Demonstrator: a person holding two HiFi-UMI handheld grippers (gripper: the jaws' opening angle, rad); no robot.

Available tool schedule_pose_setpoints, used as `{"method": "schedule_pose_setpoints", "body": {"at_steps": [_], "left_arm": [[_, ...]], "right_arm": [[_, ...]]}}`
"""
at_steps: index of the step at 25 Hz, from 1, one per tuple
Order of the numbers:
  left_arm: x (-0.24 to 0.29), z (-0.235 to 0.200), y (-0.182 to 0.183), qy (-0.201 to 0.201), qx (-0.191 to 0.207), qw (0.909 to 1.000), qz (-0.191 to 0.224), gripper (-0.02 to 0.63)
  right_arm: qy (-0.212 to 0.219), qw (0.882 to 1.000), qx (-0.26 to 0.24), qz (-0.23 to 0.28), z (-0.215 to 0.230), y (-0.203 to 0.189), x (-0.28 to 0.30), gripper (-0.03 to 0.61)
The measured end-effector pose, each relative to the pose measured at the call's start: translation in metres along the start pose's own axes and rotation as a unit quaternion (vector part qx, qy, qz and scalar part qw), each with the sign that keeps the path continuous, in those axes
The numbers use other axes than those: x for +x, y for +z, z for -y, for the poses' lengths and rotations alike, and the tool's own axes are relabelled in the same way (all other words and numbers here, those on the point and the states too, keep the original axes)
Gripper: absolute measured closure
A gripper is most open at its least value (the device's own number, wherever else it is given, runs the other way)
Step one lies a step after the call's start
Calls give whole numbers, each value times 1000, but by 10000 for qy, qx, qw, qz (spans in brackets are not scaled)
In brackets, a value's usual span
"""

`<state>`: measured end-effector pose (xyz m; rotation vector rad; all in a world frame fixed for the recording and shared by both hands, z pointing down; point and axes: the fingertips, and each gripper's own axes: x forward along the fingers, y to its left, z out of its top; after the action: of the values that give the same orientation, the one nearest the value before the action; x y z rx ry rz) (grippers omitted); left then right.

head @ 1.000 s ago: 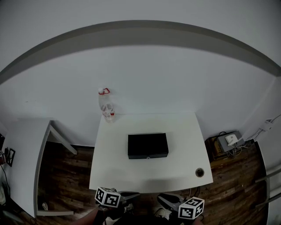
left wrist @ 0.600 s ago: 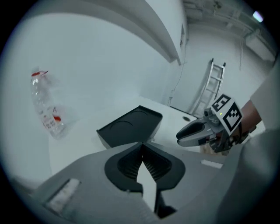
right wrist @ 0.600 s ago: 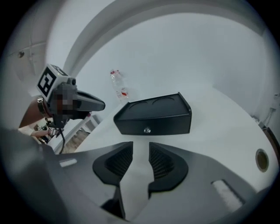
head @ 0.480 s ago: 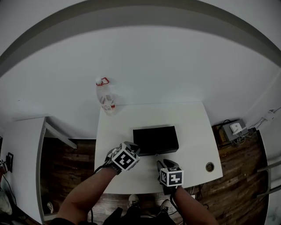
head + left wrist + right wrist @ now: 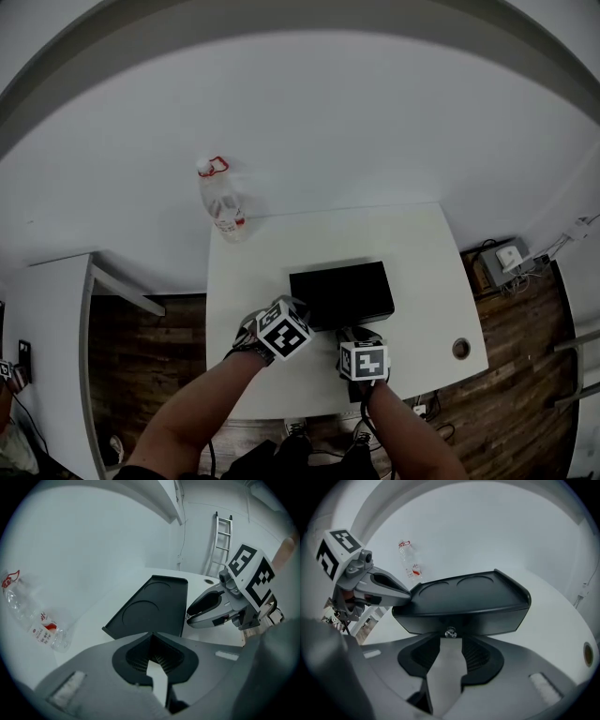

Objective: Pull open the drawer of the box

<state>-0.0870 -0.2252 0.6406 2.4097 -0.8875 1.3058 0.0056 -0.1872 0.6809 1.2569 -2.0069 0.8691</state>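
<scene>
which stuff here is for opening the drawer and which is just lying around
For the job: black box, drawer knob, right gripper with jaws opening at the knob, left gripper beside the box.
Just lying about: plastic bottle, cable hole.

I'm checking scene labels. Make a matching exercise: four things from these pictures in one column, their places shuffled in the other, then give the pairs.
Things
1. plastic bottle
2. drawer knob
3. cable hole
4. left gripper

Places
A. by the near left corner of the black box
B. far left corner of the white table
C. near right corner of the white table
D. middle of the black box's front face

Pairs: 1-B; 2-D; 3-C; 4-A
</scene>
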Motion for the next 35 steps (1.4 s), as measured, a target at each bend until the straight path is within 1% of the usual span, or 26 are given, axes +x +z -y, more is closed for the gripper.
{"method": "schedule_pose_setpoints", "body": {"at_steps": [3,5,7,9,13,21,35], "left_arm": [[2,0,-1,-8,39,10000,-30,607],[3,2,-3,-120,43,9999,-64,607],[4,4,-4,-209,46,9997,-98,607],[4,3,-3,-250,11,9996,-124,609],[5,4,-4,-324,-72,9992,-203,609],[4,2,-4,-294,-147,9992,-216,609],[5,0,-3,-259,-365,9987,-237,609]], "right_arm": [[-55,9999,89,-8,3,-1,4,434],[-79,9999,147,-11,5,-1,7,440],[-60,9999,156,-24,4,0,9,466],[-69,9999,85,-43,1,1,11,507],[-104,9999,52,-75,0,-2,9,508],[-57,9999,34,-94,-3,-17,-4,508],[150,9993,240,-238,-13,-82,-48,508]]}}
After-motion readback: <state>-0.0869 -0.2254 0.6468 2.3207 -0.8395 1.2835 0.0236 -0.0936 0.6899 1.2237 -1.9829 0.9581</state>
